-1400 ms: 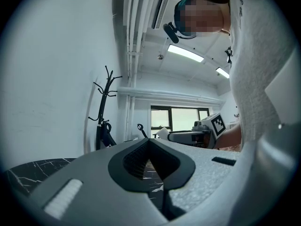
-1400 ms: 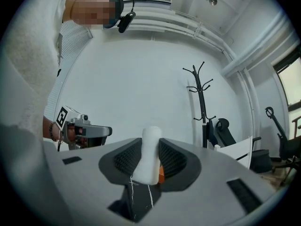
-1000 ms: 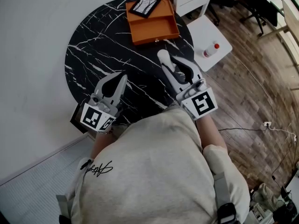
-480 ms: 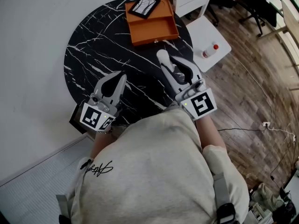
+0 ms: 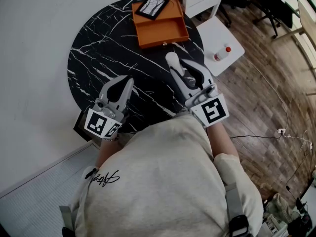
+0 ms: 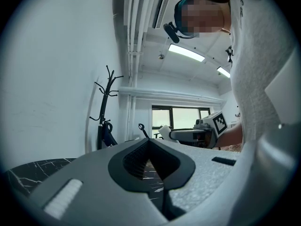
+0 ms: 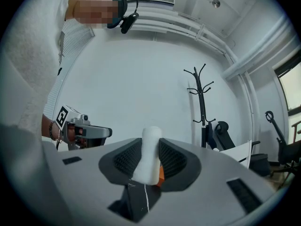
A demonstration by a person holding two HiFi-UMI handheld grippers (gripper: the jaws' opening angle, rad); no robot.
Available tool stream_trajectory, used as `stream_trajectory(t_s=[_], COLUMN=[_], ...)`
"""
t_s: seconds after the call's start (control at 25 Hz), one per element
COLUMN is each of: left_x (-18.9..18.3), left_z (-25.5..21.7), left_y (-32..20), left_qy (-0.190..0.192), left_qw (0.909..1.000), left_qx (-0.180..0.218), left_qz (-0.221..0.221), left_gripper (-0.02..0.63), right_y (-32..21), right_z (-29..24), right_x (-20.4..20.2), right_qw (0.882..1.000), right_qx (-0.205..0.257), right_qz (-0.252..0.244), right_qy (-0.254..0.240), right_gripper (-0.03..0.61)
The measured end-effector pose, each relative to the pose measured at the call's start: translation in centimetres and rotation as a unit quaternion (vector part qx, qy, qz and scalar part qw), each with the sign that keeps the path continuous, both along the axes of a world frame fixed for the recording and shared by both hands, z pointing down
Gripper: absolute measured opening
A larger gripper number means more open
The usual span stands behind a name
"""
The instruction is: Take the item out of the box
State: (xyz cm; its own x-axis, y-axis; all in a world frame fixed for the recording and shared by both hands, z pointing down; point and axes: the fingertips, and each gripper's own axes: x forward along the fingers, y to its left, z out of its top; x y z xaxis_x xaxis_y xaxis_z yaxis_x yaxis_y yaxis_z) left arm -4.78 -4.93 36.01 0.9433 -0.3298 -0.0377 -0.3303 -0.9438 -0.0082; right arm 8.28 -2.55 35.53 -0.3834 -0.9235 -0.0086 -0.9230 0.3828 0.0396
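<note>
The round black marble table (image 5: pixel 98 58) bears an orange box (image 5: pixel 163 29) at its far edge.

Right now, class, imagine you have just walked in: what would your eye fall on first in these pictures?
The open orange box stands out brightest, at the far edge of the round black marble table. Nearer the person, the right gripper is closed on a white item, while the left gripper hangs shut and empty over the table's near edge.
</note>
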Motion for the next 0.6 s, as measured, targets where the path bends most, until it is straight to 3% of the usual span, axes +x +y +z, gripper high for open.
stream_trajectory(t_s=[0.6], left_x=[-0.22], left_z=[0.06], left_y=[0.12], left_qy=[0.0], left_qw=[1.0], left_qx=[0.002], left_qz=[0.002], left_gripper=[0.0], right_y=[0.26], right_z=[-0.14], right_x=[-0.36], right_qw=[1.0], right_qx=[0.004], right_qz=[0.002], right_qy=[0.001], right_gripper=[0.112])
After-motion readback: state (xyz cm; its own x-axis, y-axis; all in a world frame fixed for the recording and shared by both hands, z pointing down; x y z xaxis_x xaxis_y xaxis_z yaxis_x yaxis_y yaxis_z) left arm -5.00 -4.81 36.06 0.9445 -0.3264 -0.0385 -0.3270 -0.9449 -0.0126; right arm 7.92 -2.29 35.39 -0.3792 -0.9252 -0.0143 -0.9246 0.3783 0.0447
